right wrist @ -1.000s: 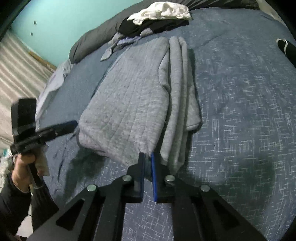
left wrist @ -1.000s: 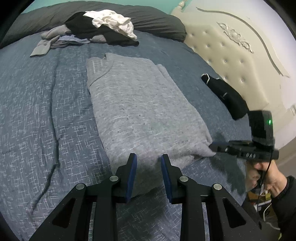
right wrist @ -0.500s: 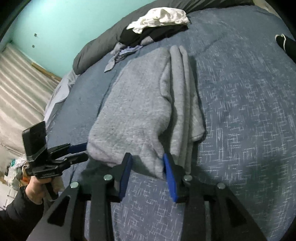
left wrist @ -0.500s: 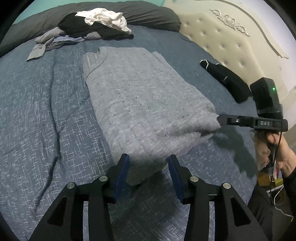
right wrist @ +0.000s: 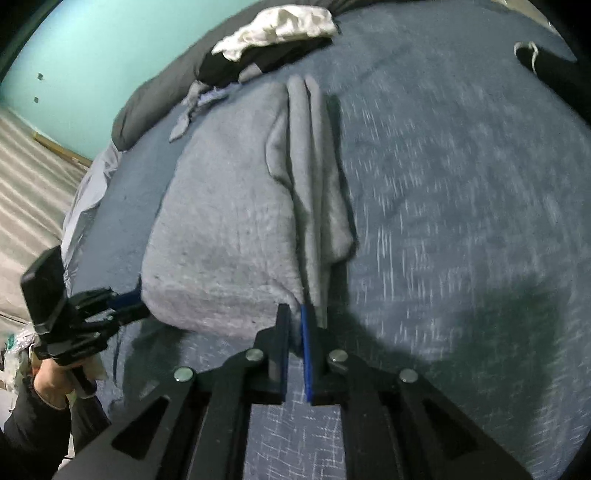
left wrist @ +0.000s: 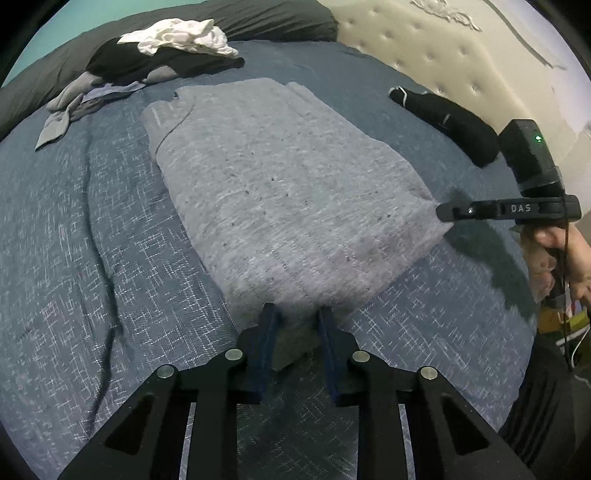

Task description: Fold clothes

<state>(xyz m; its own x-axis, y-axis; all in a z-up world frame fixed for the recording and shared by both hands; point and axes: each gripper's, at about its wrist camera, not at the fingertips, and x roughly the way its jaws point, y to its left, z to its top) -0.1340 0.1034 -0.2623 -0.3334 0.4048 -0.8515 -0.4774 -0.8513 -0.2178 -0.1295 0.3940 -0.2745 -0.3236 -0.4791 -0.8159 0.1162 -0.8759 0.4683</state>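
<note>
A: Colours, go. The sweater (left wrist: 280, 206) is heather grey with tiny dark flecks across it.

B: And the bedspread (left wrist: 92, 258) under it is slate blue, covered in short white crosshatch dashes.

A: Far side, a white garment (left wrist: 181, 35) sits on a black one (left wrist: 147, 62), with pale grey pieces (left wrist: 62, 110) spilling beside them.

B: Black sock (left wrist: 447, 122) with a thin white edge by the cream tufted headboard (left wrist: 461, 59).

A: Left gripper (left wrist: 297, 325): black frame, blue pads. Right gripper (right wrist: 293, 325): the same, one pad brighter blue.

B: Teal wall (right wrist: 92, 55), charcoal pillow (right wrist: 147, 107).
</note>
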